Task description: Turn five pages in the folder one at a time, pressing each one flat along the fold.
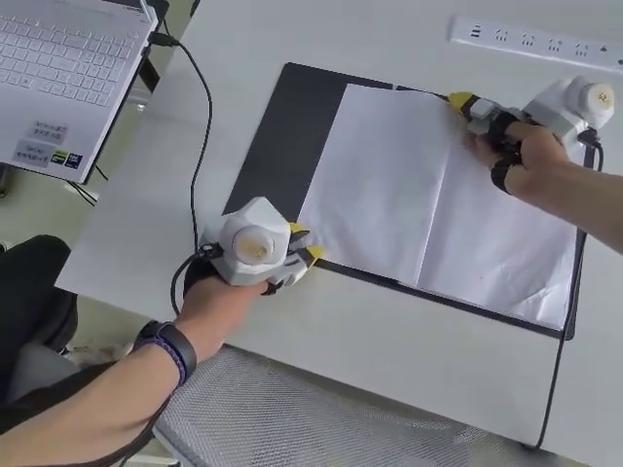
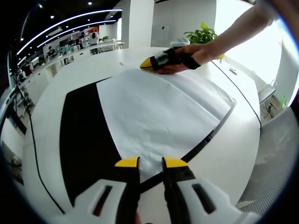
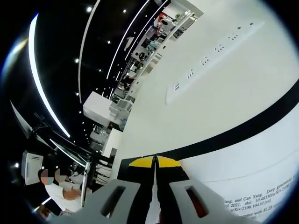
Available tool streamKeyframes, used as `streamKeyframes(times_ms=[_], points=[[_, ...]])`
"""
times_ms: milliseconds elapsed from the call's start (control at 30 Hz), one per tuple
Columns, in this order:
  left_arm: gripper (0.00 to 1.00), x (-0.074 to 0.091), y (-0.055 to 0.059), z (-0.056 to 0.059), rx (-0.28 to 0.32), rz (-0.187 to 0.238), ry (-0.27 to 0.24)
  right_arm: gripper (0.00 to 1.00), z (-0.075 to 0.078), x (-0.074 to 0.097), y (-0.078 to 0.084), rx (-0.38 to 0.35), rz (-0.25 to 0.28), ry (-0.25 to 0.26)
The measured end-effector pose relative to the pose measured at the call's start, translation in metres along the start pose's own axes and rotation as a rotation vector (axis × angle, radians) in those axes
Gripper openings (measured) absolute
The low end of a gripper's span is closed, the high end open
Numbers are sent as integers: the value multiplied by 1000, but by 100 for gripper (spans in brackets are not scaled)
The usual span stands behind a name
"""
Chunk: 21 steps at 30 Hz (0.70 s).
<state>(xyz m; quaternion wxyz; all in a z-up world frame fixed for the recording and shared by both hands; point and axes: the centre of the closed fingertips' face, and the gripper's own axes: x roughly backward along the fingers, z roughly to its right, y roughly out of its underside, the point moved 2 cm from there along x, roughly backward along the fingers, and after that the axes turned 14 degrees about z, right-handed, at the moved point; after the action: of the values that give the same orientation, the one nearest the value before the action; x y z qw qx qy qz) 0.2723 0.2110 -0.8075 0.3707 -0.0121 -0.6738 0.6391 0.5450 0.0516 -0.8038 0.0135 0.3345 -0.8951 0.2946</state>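
Looks to me like the pressing half of a turn, not the lifting half. The folder (image 1: 282,146) lies open and a bit skewed in the middle of the worktop (image 1: 389,341), with its near-right corner close to the worktop's near edge. A white page (image 1: 380,185) lies over the left side, leaving a strip of black cover bare beyond it.

The right claw (image 1: 462,102) is at the far end of the fold (image 1: 438,204). In the right gripper view its yellow tips (image 3: 154,161) are pinched together with nothing between them, right down on the paper by the folder's far edge.

The left claw (image 1: 307,251) sits at the near-left corner of that page. In the left gripper view its tips (image 2: 150,162) are a little apart, with the folder's edge showing through the gap, so it isn't gripping anything. I can't tell whether it's pinning the corner or just hovering.

My guess for the next move: drag the closed right claw along the fold toward the near edge with steady, light pressure so the paper doesn't ruck. Then go to the right-hand stack for one sheet only. No idea how many of the five are done.

There's a laptop (image 1: 68,68) past the left edge and a power strip (image 1: 535,44) toward the far side.
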Motion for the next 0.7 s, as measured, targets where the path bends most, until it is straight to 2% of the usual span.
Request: streamKeyframes(times_ms=[200, 300, 400, 600, 633, 700], points=[[17, 0, 0, 0, 2, 0, -1, 0, -1, 0, 2, 34, -12, -5], [17, 0, 0, 0, 0, -1, -1, 0, -5, 6, 6, 49, -25, -11], [16, 1, -1, 0, 5, 3, -4, 0, -11, 18, 22, 114, -91, -68], [16, 2, -2, 1, 14, 7, -8, 0, -16, 39, 37, 111, -123, -108], [16, 2, -2, 1, 14, 7, -8, 0, -22, 45, 40, 112, -124, -114], [16, 3, -2, 2, 29, 12, -9, 0, -24, 51, 43, 117, -130, -120]])
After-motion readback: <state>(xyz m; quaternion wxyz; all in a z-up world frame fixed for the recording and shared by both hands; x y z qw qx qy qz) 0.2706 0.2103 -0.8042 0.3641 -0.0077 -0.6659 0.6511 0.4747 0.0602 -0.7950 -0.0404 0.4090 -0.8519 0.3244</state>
